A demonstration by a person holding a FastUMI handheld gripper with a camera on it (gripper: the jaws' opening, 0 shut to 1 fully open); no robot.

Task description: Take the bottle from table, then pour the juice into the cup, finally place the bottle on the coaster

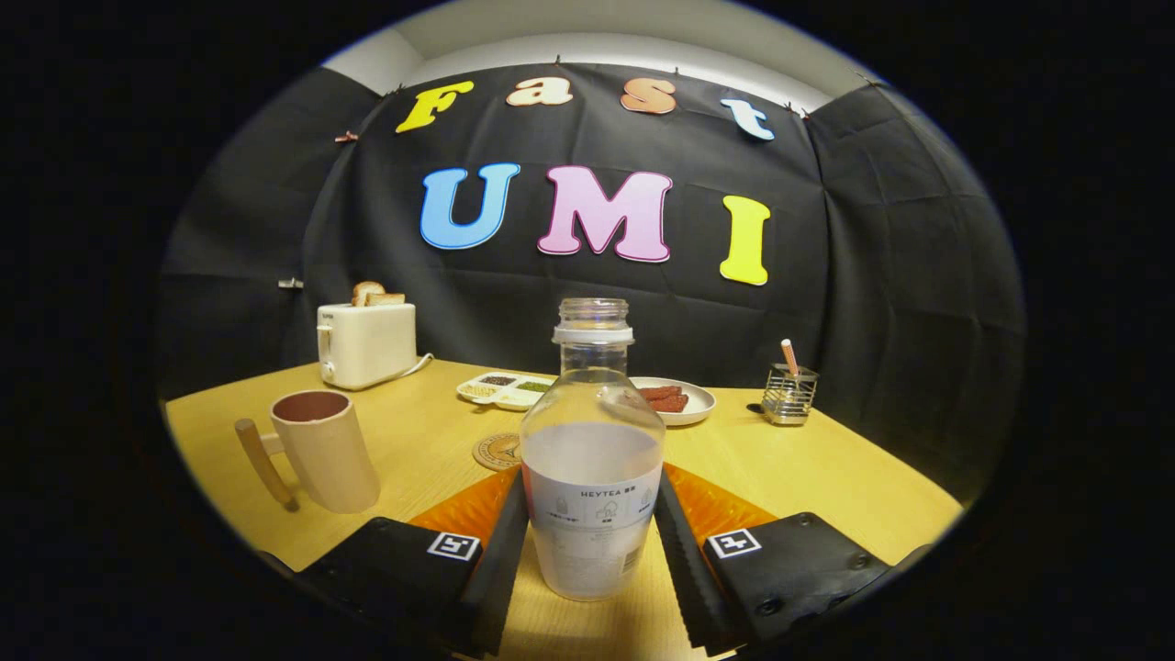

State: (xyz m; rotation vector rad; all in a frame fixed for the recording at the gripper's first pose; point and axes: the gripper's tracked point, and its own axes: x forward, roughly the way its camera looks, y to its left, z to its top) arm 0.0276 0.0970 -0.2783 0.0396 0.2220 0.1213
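Yellow table [808,468]: your gripper [592,537] clamps the bottle [592,459]; pouring into the left cup [326,450] and the coaster [498,452] placement remain.

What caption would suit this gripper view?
Gripper fingers flank an uncapped bottle on the table; cup and coaster wait nearby.

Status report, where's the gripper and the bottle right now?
Gripper fingers flank the bottle, contact unclear. Bottle upright on table, uncapped, part full. Cup ahead left, coaster just beyond the fingers.
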